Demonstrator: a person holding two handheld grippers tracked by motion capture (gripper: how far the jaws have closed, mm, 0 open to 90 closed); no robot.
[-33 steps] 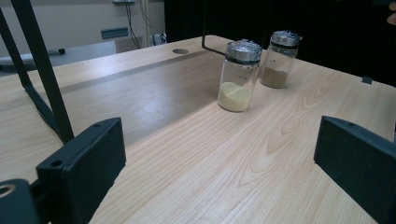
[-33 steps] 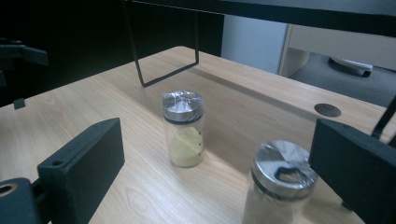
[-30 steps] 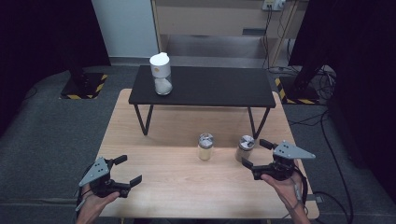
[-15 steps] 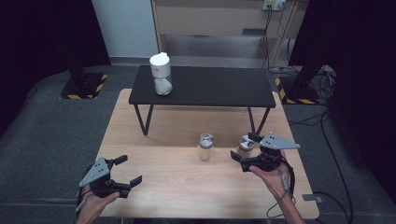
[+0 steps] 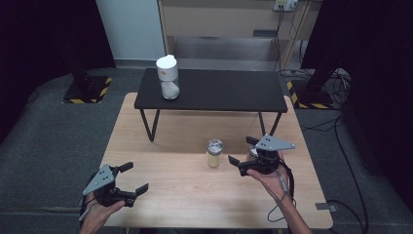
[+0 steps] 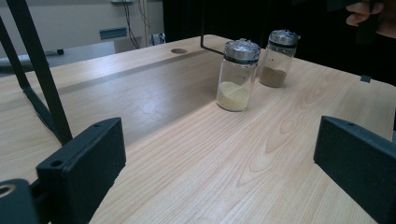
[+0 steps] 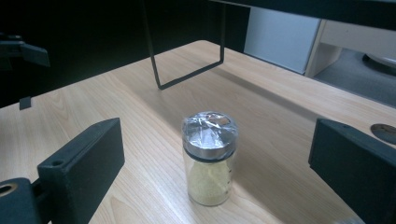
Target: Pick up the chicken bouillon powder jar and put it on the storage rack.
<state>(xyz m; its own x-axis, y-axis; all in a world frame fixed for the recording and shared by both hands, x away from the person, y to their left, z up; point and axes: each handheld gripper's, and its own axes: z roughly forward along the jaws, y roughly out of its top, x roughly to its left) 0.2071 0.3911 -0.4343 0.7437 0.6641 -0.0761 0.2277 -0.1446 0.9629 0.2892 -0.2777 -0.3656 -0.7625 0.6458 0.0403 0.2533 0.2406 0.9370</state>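
The right gripper (image 5: 241, 157) has its jaws wide apart, aimed at the yellow spice jar (image 7: 209, 157), which stands upright on the wooden table (image 5: 185, 195) just ahead of them. The left gripper (image 5: 132, 178) rests near the table's front edge, jaws apart and empty.

A light wooden surface (image 5: 160, 146) is carrying a low black shelf (image 5: 229, 90) on thin metal legs, standing across its far half, well ahead of both tongs. A white-capped jar (image 5: 167, 77) is standing on the shelf's left end. A glass jar of yellow grains (image 5: 214, 153) is standing upright on the surface, just ahead of the right tongs (image 5: 242, 155) and lined up with their open gap. A second glass jar holding brown powder (image 6: 276, 58) is standing close beside it. The left tongs (image 5: 132, 179) are hovering over the surface's near left corner, well apart from both jars.
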